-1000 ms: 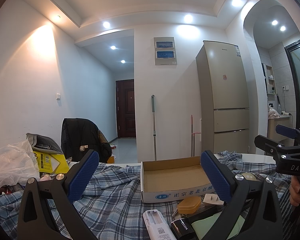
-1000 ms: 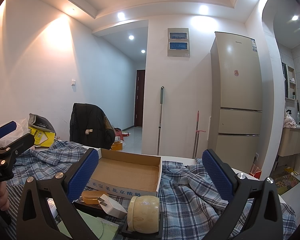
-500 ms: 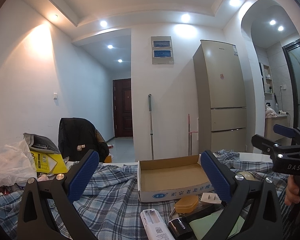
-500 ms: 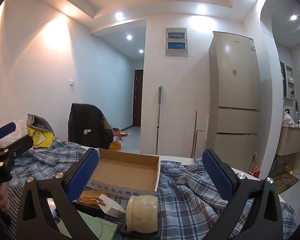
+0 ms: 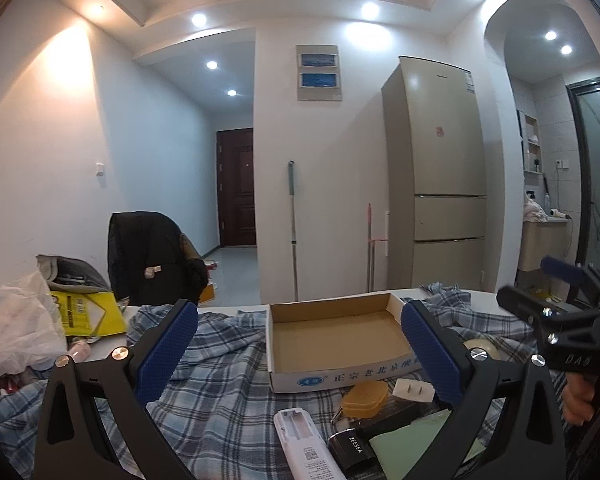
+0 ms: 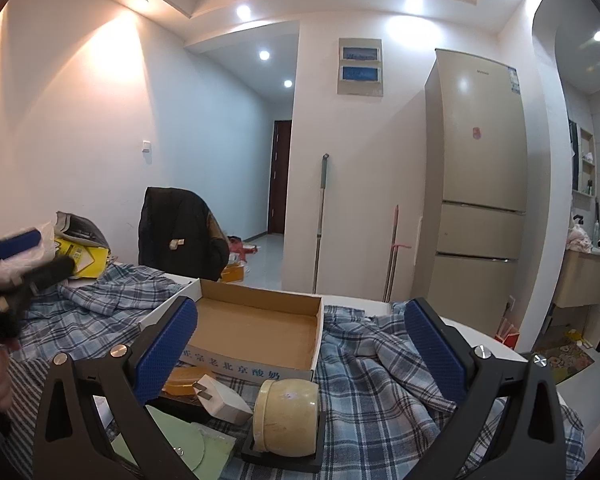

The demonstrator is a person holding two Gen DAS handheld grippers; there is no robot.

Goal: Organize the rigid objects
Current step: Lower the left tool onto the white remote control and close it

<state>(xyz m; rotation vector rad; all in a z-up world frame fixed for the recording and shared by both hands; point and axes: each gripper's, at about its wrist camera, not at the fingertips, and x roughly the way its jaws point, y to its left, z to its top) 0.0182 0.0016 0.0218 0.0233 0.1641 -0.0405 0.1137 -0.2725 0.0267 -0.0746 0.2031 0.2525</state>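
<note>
An open cardboard box lies empty on a plaid cloth. In front of it, in the left wrist view, are a white remote, an orange case, a white plug, a black ZEESEA box and a green card. The right wrist view shows a cream tape roll on a black holder, the plug and the orange case. My left gripper and right gripper both hover open, holding nothing, short of the box.
A white plastic bag and a yellow packet lie at the table's left. Behind stand a chair with a black jacket, a mop and a fridge. A hand holds the right gripper's handle.
Both views drift slightly; the box slides a little leftward in the left wrist view. The left gripper looks blurred in the right wrist view. Both grippers stay open and empty.
</note>
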